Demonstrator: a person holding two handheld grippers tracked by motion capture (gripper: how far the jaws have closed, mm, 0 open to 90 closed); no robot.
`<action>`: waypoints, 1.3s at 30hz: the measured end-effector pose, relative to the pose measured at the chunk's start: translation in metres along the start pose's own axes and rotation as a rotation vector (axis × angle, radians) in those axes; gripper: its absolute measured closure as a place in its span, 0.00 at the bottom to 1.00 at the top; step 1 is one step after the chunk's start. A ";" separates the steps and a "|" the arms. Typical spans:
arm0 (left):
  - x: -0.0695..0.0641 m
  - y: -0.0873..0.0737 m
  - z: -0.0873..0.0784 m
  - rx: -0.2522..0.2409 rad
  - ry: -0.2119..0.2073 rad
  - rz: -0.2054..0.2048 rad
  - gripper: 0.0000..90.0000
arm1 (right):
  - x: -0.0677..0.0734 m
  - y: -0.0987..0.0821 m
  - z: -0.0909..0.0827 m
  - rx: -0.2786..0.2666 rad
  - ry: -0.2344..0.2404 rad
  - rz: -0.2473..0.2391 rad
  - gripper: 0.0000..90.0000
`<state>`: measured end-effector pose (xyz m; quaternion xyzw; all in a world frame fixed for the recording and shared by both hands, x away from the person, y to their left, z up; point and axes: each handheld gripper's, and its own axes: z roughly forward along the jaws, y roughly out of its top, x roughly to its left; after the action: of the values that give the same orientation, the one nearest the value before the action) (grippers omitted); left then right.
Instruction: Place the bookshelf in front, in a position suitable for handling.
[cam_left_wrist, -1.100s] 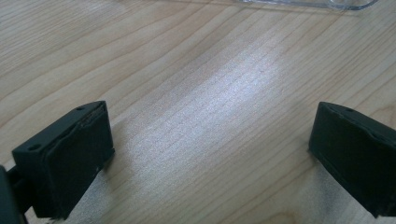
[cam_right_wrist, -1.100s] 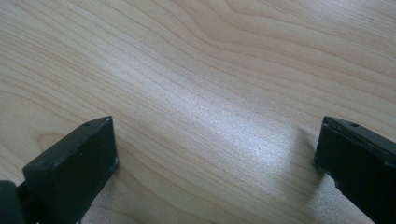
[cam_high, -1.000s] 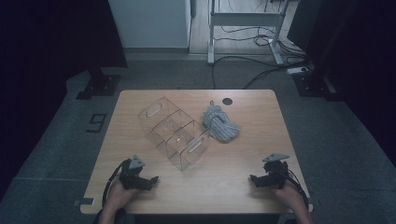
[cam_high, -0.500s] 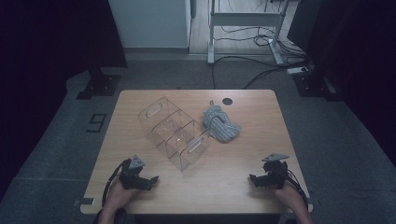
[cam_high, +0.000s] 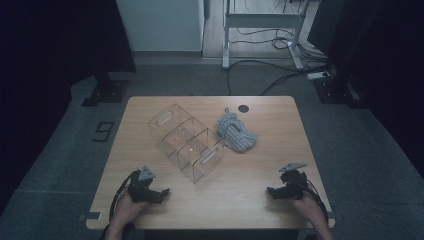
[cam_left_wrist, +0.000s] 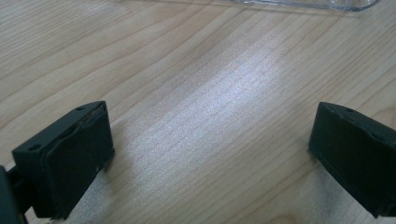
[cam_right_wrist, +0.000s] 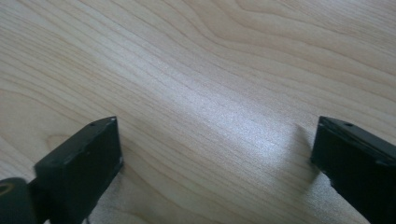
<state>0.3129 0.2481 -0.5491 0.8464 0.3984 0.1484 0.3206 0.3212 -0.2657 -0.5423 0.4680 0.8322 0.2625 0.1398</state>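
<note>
1. Grippers rest low at the near edge of the wooden table (cam_high: 260, 200): the left gripper (cam_high: 159, 193) at the near left, the right gripper (cam_high: 270, 191) at the near right. In both gripper views the jaws stand wide apart with only bare wood between them, so both are released and hold nothing.
2. Nearest to them is the clear plastic organiser (cam_high: 187, 141), which stands in the middle of the table, set diagonally, with inner dividers and an oval handle slot at each end.
3. Just beside its right side lies a grey knitted cloth (cam_high: 236, 133), crumpled, perhaps touching the organiser wall; the high view is too dim to tell.
4. The organiser looks stiff, light and smooth, so it probably slips under a weak pinch; a wall rim near a handle slot seems the best hold.
5. The cloth is soft and limp and will likely sag; a raised fold on top should give a good grasp.
</note>
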 end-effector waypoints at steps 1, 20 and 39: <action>0.000 0.000 0.000 0.000 0.000 0.000 0.00 | 0.000 0.001 -0.001 -0.007 0.006 0.003 0.05; 0.000 0.000 0.000 0.003 0.001 0.001 0.00 | -0.001 0.027 -0.021 -0.086 0.058 -0.034 0.05; 0.000 0.000 0.000 0.002 0.002 0.000 0.00 | 0.004 0.080 -0.008 -0.108 0.094 -0.067 0.06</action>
<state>0.3129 0.2480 -0.5490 0.8468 0.3987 0.1488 0.3191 0.3721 -0.2310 -0.4899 0.4187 0.8376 0.3240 0.1343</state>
